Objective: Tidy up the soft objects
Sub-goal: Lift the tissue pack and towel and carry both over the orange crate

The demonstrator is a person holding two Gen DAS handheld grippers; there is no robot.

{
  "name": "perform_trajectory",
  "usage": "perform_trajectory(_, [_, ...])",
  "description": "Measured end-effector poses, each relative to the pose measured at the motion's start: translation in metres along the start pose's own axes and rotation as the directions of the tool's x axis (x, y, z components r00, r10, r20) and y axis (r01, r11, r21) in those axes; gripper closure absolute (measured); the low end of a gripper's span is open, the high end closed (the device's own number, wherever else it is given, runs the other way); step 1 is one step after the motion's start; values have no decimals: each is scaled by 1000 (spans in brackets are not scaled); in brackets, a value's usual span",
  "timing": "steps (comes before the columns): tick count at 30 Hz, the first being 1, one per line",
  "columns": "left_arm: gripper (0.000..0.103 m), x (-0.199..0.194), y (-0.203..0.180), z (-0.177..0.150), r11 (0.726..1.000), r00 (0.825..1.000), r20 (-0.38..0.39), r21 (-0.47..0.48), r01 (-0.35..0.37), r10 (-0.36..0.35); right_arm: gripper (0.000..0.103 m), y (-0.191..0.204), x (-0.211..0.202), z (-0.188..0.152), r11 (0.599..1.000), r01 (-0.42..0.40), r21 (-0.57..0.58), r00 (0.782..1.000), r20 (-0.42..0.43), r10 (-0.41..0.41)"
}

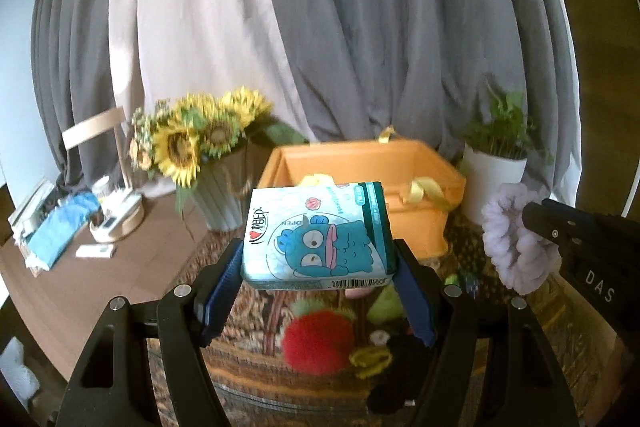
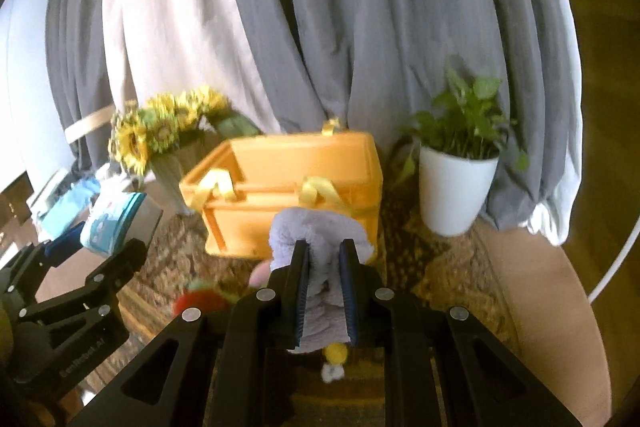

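A pack of tissues [image 1: 318, 233] is clenched between the blue pads of the left tool [image 1: 320, 269] and is carried clear of the patterned mat [image 1: 256, 359] that covers the tabletop [image 1: 132, 259]. Its long axis runs away from the tool, toward the orange storage box [image 1: 360, 171], which stands open directly ahead near the far edge of the tabletop, between the sunflower vase [image 1: 220, 195] and the white plant pot [image 1: 494, 183].

A lilac fluffy scrunchie [image 2: 320, 239] is gripped by the right tool [image 2: 324, 291], whose jaws are pressed almost together on it. The same box [image 2: 288, 195] lies straight ahead of this tool as well, its near wall facing it.

Both loads are judged to be bound for the box; the left tool appears slightly nearer its opening, and the pack must clear the near rim.

Left on the mat below are a red plush ball [image 1: 318, 343] and a yellow hair tie [image 1: 370, 361].
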State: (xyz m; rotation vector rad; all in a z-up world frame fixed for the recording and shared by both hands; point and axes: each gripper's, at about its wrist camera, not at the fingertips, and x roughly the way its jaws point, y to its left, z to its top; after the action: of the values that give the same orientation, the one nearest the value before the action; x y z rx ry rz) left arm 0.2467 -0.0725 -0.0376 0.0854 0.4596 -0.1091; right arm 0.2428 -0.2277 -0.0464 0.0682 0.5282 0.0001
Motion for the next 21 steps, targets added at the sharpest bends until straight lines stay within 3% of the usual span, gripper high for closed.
perform_trajectory(11, [32,7,14,43,1000,993,116,27,10,-13,86,15,-2,44,1000,13,-8,989,147,-11])
perform_trajectory(21, [31,50,25,78,998,990,129,31,50,-53,86,28,25,81,999,29,-32,974,224,-22])
